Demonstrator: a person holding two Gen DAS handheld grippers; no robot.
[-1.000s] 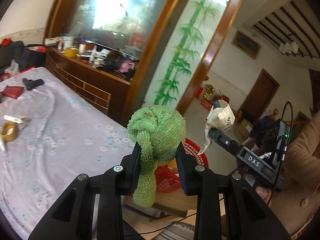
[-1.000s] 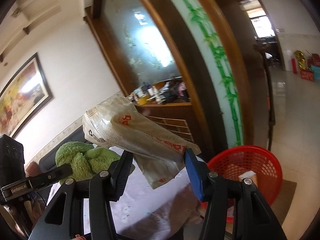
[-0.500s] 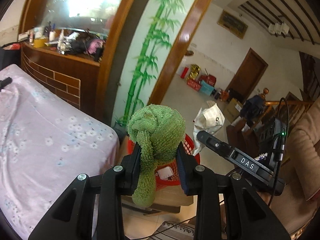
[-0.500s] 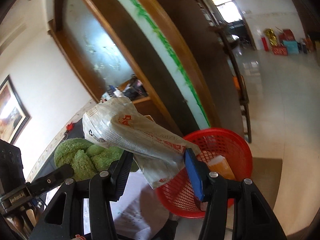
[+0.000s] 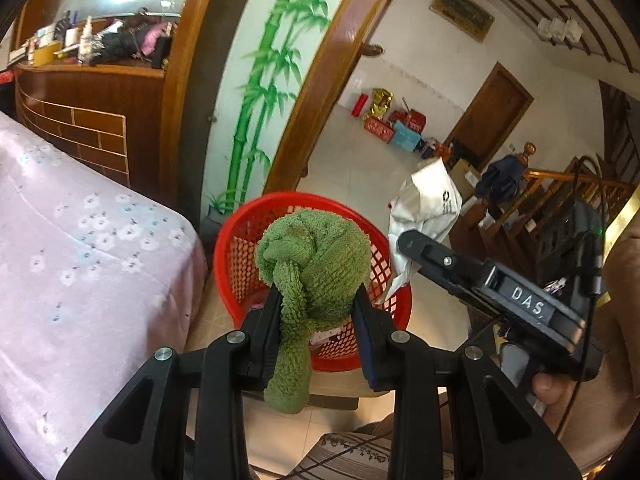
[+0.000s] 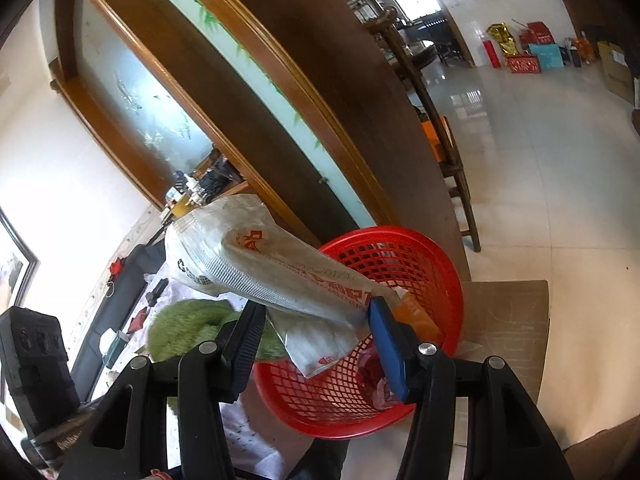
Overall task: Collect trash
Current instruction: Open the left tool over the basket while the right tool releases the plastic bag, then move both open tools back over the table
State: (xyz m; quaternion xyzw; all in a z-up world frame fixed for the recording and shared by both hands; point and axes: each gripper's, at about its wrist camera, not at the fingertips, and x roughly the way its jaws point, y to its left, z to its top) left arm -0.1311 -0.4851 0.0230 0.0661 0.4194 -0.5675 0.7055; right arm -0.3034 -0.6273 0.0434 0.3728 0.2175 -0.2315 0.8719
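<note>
Holding left tongs [image 5: 316, 304] clamped on green cloth [image 5: 316, 256], right tongs [image 6: 316, 320] on paper bag [image 6: 272, 264]; release only directly above red basket [image 6: 420, 252].

My left gripper [image 5: 316, 300] clamps a green cloth [image 5: 316, 256] above the red basket [image 5: 232, 240] — my right gripper [image 6: 316, 320] pinches a paper bag [image 6: 256, 256] beside it.

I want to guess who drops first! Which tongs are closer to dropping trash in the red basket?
Probably the right tongs: their paper bag already hangs over the red basket.
</note>
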